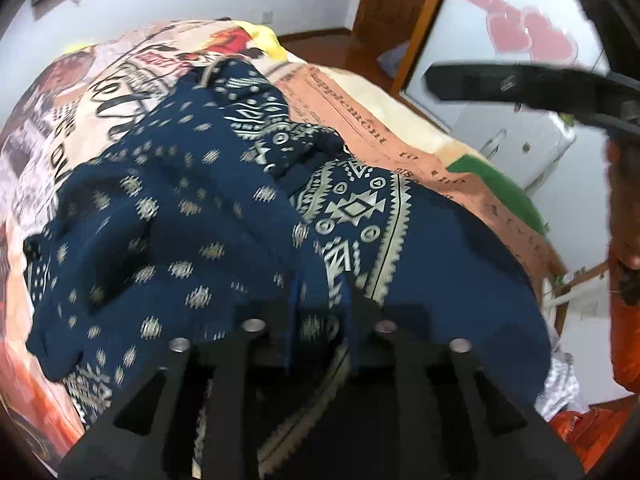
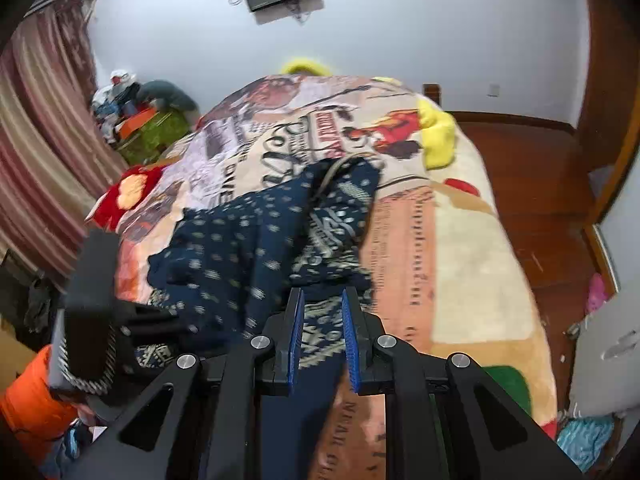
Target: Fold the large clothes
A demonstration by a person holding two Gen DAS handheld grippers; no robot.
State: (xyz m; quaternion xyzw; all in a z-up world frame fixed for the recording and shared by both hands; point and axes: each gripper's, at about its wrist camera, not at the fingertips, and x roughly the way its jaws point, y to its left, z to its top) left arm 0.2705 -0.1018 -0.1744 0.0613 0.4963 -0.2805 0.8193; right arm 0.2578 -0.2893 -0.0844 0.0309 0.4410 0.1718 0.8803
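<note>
A large navy garment [image 1: 208,216] with cream dots and geometric borders lies bunched on the printed bedspread [image 1: 352,120]. My left gripper [image 1: 320,284] is closed on a fold of its cloth, which drapes over both fingers. In the right wrist view the garment [image 2: 248,240] lies piled ahead, and my right gripper [image 2: 322,300] has its blue pads narrowly apart with the patterned hem between them. The left gripper [image 2: 92,312] shows at the left of that view, the right gripper [image 1: 520,84] at the upper right of the left wrist view.
The bed's right edge drops to a wooden floor [image 2: 532,184]. A striped curtain [image 2: 44,152] and a pile of items [image 2: 136,112] are at the left. An orange jacket sleeve [image 2: 28,400] is near the left gripper. A white cabinet [image 1: 516,140] stands beyond the bed.
</note>
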